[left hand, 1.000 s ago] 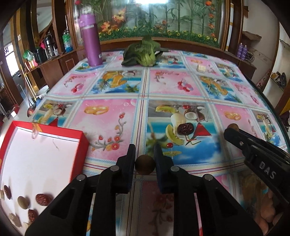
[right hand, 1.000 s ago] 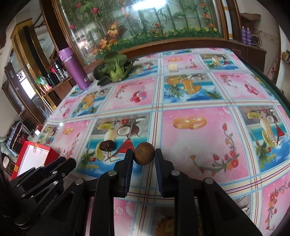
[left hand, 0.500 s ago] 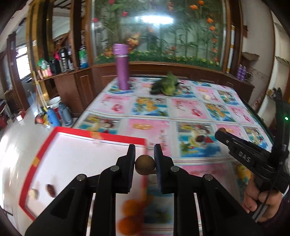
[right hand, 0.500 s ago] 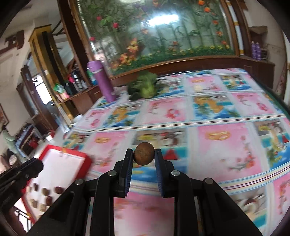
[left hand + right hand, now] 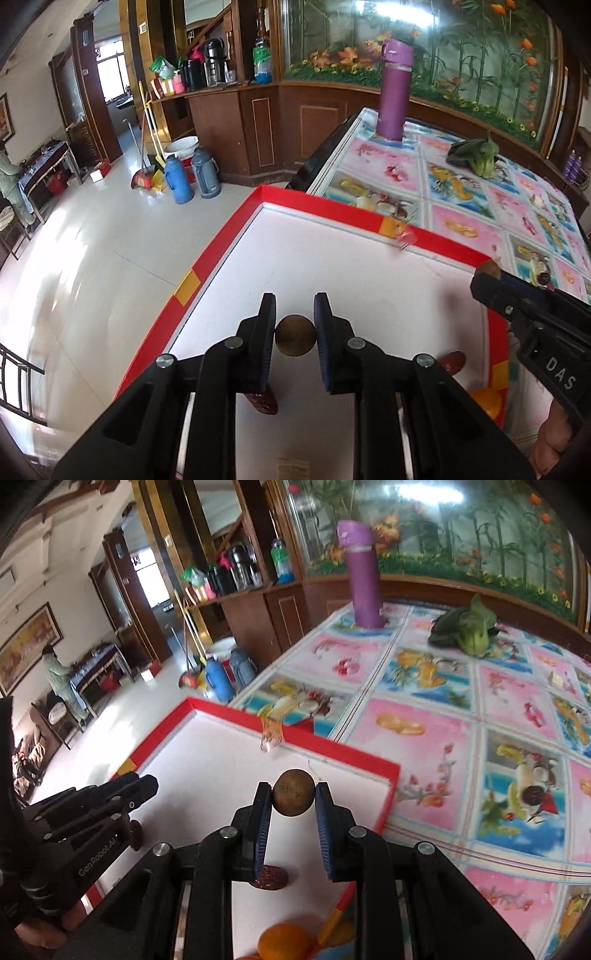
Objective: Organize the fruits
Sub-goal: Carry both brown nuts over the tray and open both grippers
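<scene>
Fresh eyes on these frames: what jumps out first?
Each gripper pinches a small round brown fruit: left gripper and right gripper, both above the red-rimmed white tray. Behind it, the loud fruit-print tablecloth carries a tall purple bottle and a leafy green vegetable at its far end.

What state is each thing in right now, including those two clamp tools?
Left hand-held gripper: shut on a round brown fruit.
Right hand-held gripper: shut on another brown fruit.
Red tray: open, holding red dates.
Purple bottle: upright, capped.
Leafy greens: lying on the tablecloth.
</scene>
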Demonstrator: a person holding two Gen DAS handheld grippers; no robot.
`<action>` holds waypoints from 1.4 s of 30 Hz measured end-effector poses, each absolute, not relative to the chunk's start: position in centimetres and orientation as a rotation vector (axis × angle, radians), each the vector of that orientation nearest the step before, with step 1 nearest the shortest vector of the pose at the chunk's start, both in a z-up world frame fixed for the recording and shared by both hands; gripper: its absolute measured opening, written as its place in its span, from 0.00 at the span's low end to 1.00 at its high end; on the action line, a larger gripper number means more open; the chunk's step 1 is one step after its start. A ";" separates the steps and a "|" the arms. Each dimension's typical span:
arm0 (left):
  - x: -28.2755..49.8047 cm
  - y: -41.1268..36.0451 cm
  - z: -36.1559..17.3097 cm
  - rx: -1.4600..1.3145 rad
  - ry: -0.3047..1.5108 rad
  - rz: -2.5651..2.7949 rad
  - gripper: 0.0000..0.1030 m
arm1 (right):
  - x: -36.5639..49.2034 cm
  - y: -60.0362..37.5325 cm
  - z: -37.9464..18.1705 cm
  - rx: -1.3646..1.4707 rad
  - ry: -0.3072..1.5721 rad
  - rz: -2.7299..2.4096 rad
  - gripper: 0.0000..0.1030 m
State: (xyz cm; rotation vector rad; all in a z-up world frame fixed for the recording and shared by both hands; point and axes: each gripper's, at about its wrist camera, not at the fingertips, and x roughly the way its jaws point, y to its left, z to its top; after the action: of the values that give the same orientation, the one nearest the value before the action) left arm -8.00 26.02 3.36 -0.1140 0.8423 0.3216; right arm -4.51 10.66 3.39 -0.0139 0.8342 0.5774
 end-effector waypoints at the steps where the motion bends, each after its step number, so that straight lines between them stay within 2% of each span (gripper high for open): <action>1: -7.8 26.0 3.0 -0.112 0.850 0.324 0.22 | -4.2 11.0 2.9 -0.022 0.858 0.568 0.22; 10: -6.5 25.9 1.5 -0.085 0.894 0.343 0.22 | -2.7 11.9 0.5 -0.079 0.981 0.502 0.22; 26: -5.4 24.9 1.0 0.039 0.962 0.390 0.23 | -3.3 12.9 0.4 -0.143 0.955 0.481 0.22; 28: -5.7 25.0 1.1 0.028 0.967 0.401 0.26 | -3.4 12.5 0.5 -0.129 0.952 0.484 0.24; 30: -6.3 24.9 1.6 0.010 0.944 0.404 0.33 | -3.8 11.9 0.9 -0.114 0.932 0.505 0.30; 32: -7.4 24.4 2.6 0.017 0.903 0.413 0.35 | -4.4 11.1 1.8 -0.103 0.902 0.525 0.31; 34: -8.5 23.8 3.8 0.021 0.857 0.418 0.41 | -5.6 10.1 3.1 -0.084 0.846 0.537 0.32; 37: -11.0 22.8 6.1 0.007 0.767 0.424 0.54 | -8.1 8.2 5.1 -0.075 0.755 0.539 0.36; 39: -12.9 22.0 7.7 0.004 0.710 0.431 0.66 | -9.8 7.0 6.2 -0.075 0.704 0.527 0.40; 42: -15.8 20.6 9.6 0.011 0.637 0.430 0.75 | -12.4 5.3 7.6 -0.069 0.642 0.508 0.43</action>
State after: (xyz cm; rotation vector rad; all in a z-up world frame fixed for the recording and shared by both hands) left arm -15.83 20.58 9.63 0.0109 0.6366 0.4302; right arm -12.45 5.27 7.58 -0.0691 0.6416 0.5081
